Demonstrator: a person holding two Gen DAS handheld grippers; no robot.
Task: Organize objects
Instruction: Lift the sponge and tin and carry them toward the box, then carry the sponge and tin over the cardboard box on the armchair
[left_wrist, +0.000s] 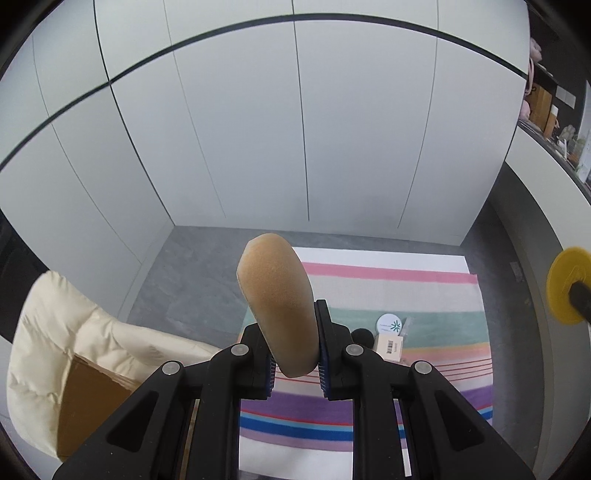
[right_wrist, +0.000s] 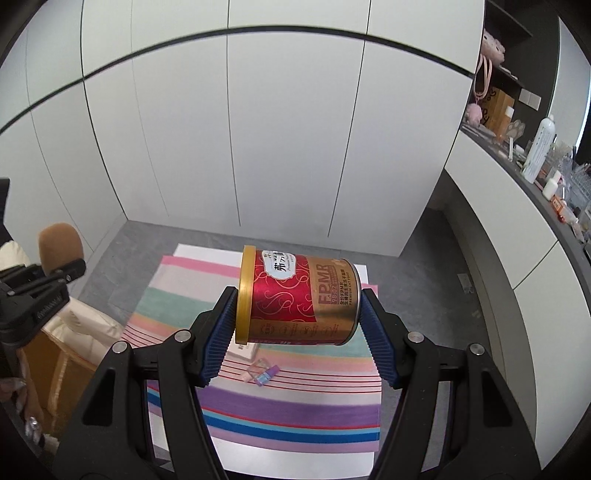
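High above the striped mat (left_wrist: 424, 291), my left gripper (left_wrist: 295, 363) is shut on a tan oval sponge (left_wrist: 279, 302) that sticks up between its blue pads. My right gripper (right_wrist: 295, 325) is shut on a red and gold can (right_wrist: 299, 299) lying on its side, its yellow lid against the left pad. The can's yellow lid (left_wrist: 569, 290) shows at the right edge of the left wrist view. The sponge (right_wrist: 59, 245) and left gripper (right_wrist: 64, 271) show at the left of the right wrist view. On the mat lie a round white tin (left_wrist: 389, 324), a small box (left_wrist: 392, 347) and a black ball (left_wrist: 363, 335).
A cardboard box (left_wrist: 92, 402) lined with cream quilted fabric (left_wrist: 59, 321) stands left of the mat. White cabinet doors (right_wrist: 258, 129) rise behind. A counter (right_wrist: 535, 192) with bottles runs along the right. Small pink and purple items (right_wrist: 260, 374) lie on the mat (right_wrist: 295, 410).
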